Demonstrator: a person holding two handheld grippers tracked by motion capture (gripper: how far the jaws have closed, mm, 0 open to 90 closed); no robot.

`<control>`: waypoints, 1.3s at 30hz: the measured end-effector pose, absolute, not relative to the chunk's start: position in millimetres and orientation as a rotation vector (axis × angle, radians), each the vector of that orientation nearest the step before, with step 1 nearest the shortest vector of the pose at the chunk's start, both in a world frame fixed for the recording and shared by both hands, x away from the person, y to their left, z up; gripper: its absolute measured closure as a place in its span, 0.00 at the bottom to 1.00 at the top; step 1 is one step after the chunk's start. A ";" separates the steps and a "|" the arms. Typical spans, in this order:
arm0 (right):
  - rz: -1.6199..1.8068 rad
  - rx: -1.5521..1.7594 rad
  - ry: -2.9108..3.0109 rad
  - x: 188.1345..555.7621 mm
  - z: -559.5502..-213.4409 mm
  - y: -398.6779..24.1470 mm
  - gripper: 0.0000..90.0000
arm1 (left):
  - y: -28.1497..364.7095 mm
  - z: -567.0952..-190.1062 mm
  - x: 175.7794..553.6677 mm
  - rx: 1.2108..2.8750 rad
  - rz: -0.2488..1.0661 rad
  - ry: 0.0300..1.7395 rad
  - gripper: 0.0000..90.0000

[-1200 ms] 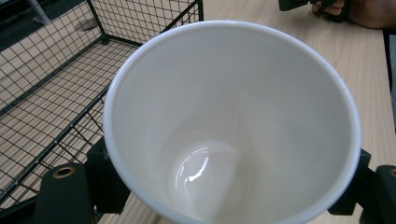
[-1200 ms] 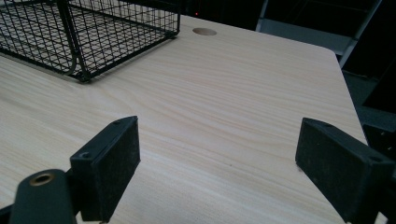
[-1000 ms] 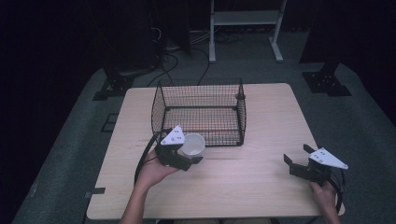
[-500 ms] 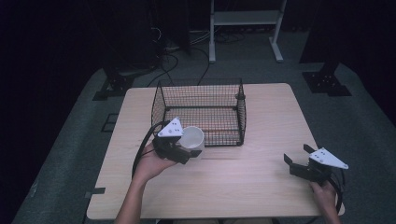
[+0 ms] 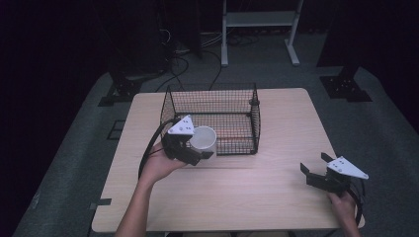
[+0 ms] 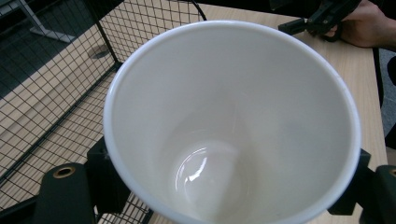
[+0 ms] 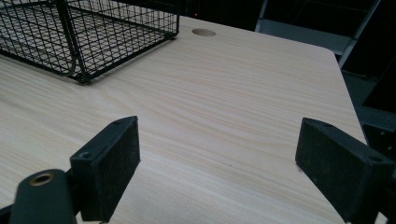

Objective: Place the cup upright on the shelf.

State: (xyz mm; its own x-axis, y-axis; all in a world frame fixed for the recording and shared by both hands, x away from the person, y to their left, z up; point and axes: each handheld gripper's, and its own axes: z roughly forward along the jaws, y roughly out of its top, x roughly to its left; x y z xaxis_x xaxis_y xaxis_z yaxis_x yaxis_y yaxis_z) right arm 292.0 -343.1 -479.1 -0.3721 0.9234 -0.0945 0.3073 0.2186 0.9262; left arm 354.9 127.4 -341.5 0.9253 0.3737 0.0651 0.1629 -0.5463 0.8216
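I have the white cup [image 5: 203, 139] clamped in my left gripper [image 5: 190, 148], its fingers [image 6: 106, 179] closed on the cup's outer wall from either side, mouth turned toward the gripper's camera and visibly empty. It hangs off the counter [image 5: 276, 192] just at the near left wall of the wire basket [image 5: 212, 118], roughly level with the top rim, not inside it.

My right gripper [image 5: 316, 170] sits low at the near right of the counter, fingers [image 7: 109, 163] spread wide with nothing between them, well apart from the basket.

My worry is the basket's near wall. If I push forward without lifting, I judge the cup or the lower finger will catch the wire, and the light cage would skid toward the far edge, since nothing pins it. The grip is on smooth, tapering glazed ceramic, so a knock there could also twist the cup out. Releasing too high risks a chipped cup on the mesh floor.
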 end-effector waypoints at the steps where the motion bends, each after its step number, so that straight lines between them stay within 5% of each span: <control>1: 1.152 1.141 1.814 292.0 -479.1 -343.1 0.14 | 127.4 -341.5 354.9 2.154 0.289 0.380 0.23; 39: 1.152 1.138 1.818 292.4 -479.1 -342.8 0.15 | 115.6 -305.0 408.6 2.227 0.276 0.380 0.24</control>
